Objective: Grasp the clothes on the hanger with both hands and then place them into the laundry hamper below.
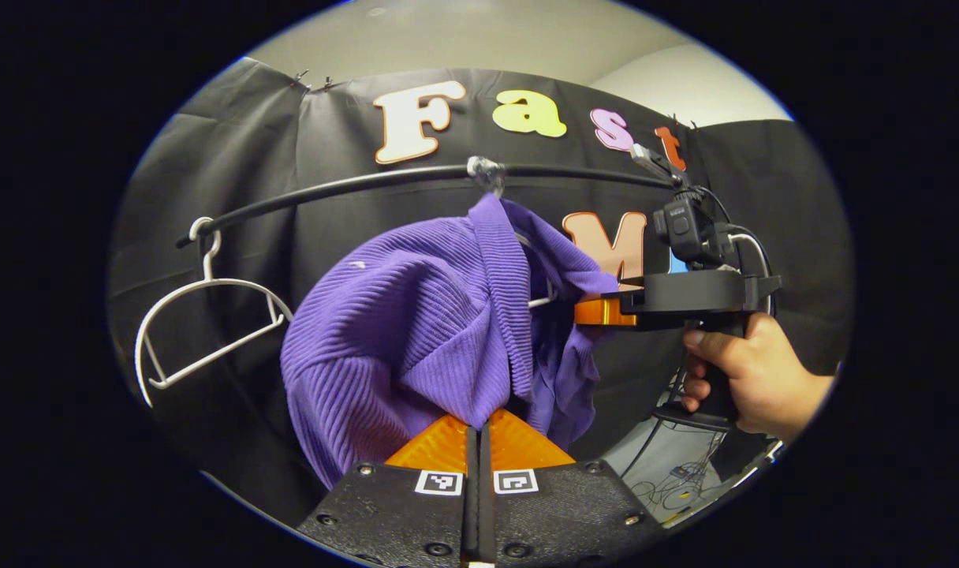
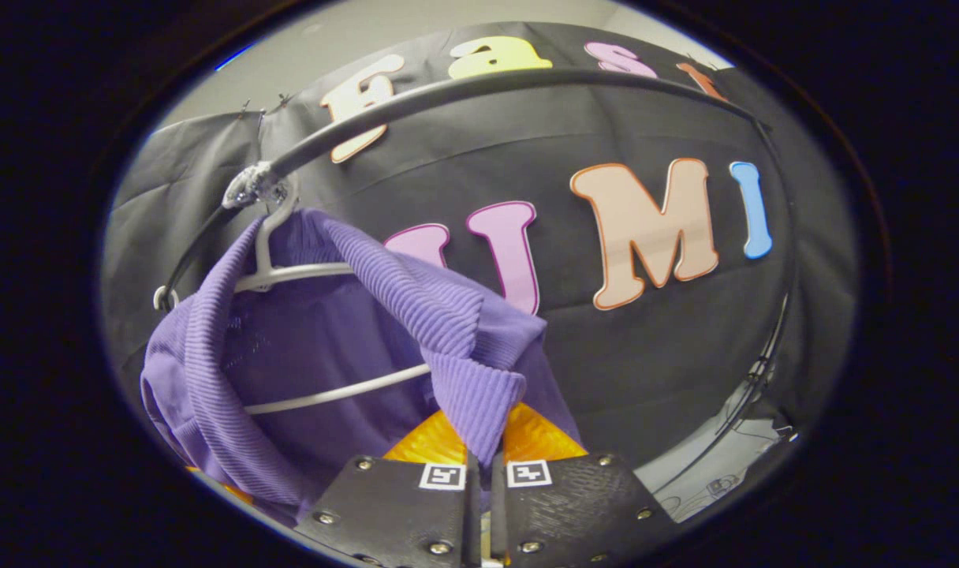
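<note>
The purple sweater (image 1: 416,331) hangs from its hanger (image 2: 306,272) on the rail (image 1: 353,183), with your left tongs (image 1: 479,430) and right tongs (image 2: 479,442) each clamped on a fold — pull down hard and the knit may snag the hanger, or drag it off.
</note>
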Motion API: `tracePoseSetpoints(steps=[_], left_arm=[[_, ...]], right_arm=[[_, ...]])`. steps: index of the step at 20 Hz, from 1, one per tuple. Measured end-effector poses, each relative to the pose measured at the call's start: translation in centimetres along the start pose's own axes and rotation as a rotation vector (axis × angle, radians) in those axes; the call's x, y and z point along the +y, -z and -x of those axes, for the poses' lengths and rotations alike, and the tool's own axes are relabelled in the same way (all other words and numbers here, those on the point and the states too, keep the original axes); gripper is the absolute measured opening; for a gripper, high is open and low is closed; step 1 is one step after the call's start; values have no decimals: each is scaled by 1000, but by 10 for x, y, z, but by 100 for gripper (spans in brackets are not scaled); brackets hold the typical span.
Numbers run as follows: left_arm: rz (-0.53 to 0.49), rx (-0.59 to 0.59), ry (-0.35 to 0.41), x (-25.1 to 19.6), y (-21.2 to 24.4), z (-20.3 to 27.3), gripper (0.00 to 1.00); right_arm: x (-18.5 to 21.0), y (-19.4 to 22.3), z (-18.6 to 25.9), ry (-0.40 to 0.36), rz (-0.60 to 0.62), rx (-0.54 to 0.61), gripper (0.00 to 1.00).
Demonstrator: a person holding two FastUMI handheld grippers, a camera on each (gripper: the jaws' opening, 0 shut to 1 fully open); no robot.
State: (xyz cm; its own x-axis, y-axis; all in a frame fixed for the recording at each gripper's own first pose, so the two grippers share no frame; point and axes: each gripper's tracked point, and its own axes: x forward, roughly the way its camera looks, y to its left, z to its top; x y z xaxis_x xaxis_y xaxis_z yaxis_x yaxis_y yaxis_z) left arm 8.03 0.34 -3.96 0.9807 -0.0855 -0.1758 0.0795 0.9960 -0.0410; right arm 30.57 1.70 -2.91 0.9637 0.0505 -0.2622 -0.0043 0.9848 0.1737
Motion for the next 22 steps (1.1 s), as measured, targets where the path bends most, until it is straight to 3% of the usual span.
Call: tracePoseSetpoints(steps=[6,11,14,20,22], left_arm=[[58,-42,-23,27,-35,46,0],[26,-138,-116,72,-80,61,0],[33,-89,-94,64,-59,49,0],[77,48,67,-13,2,7,0],[85,96,43,-16,22,-5,24]], right_arm=[[-3,-22,20,31,37,-25,5],[-11,-41,23,45,29,-57,5],[-15,-47,21,44,36,-63,5],[-22,-47,19,39,26,-58,5],[-21,-48,17,37,32,-54,5]])
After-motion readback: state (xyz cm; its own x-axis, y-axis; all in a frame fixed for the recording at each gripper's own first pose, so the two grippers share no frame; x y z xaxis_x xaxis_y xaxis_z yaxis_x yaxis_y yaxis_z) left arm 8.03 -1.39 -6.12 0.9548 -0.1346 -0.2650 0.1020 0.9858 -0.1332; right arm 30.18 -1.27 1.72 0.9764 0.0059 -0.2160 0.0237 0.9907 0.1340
